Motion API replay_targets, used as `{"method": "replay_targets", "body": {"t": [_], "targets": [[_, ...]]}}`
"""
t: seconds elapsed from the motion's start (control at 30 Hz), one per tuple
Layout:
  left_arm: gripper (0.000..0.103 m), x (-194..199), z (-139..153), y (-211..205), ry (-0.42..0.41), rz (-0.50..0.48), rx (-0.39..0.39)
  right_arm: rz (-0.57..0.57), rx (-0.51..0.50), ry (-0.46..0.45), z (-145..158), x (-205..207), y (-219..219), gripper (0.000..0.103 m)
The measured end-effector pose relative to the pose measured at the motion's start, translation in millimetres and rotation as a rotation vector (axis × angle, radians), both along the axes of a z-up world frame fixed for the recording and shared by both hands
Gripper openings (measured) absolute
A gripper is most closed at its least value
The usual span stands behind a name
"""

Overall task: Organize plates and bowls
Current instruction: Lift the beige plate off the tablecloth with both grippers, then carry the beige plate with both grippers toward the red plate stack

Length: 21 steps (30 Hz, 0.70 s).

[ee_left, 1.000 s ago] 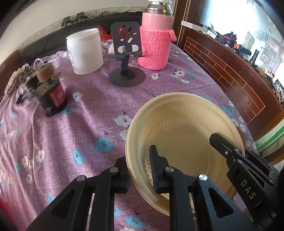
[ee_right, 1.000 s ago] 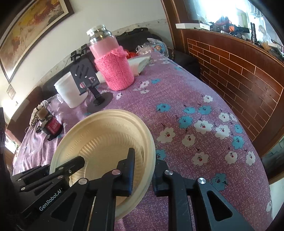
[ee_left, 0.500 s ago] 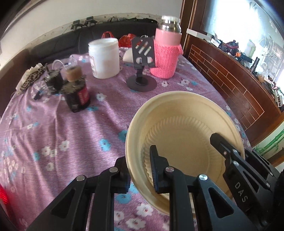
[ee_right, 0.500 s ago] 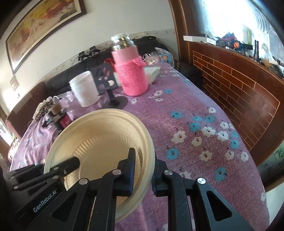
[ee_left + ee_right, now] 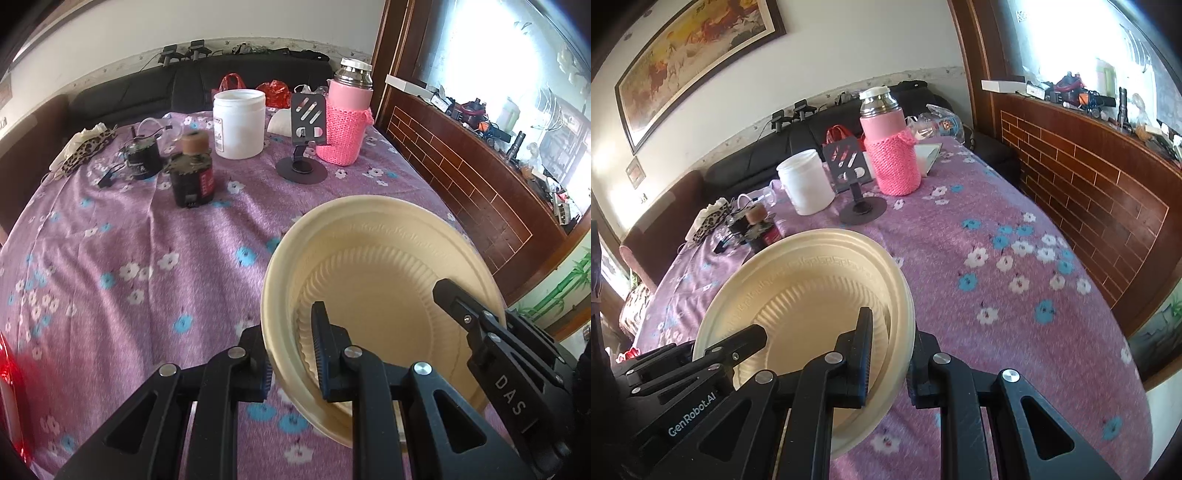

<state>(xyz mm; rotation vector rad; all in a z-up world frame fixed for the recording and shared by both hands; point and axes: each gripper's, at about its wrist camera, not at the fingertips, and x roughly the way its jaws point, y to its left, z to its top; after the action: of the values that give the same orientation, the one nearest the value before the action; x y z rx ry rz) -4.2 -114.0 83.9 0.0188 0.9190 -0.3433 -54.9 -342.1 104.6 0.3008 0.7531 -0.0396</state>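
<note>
A cream plate (image 5: pixel 376 266) with a ribbed well is held in the air above the purple flowered tablecloth (image 5: pixel 122 258). My left gripper (image 5: pixel 291 350) is shut on its left rim. My right gripper (image 5: pixel 890 354) is shut on its right rim; the plate also shows in the right wrist view (image 5: pixel 809 291). Each gripper's fingers show in the other's view, on the opposite rim. No other plates or bowls show.
At the table's far end stand a white jar (image 5: pixel 239 123), a black phone stand (image 5: pixel 304 147), a flask in a pink knitted sleeve (image 5: pixel 345 118) and a dark bottle with a red label (image 5: pixel 194 177). A brown brick-patterned ledge (image 5: pixel 480 177) runs along the right.
Both grippers have drawn back and up with the plate, so the jars and flask look farther away and more of the tablecloth shows. The grip on the plate is unchanged.
</note>
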Motion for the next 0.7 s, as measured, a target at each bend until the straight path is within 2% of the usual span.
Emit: {"method": "replay_targets", "body": {"t": [0.47,0.7], "targets": [[0.018,-36,8,42,-0.031,0.032,-0.039,0.034,-0.002,-0.026,4,-31,40,0.016],[0.018,-41,2,63,0.003,0.063,-0.069,0.05,-0.02,-0.038,7,-40,61,0.016]]}}
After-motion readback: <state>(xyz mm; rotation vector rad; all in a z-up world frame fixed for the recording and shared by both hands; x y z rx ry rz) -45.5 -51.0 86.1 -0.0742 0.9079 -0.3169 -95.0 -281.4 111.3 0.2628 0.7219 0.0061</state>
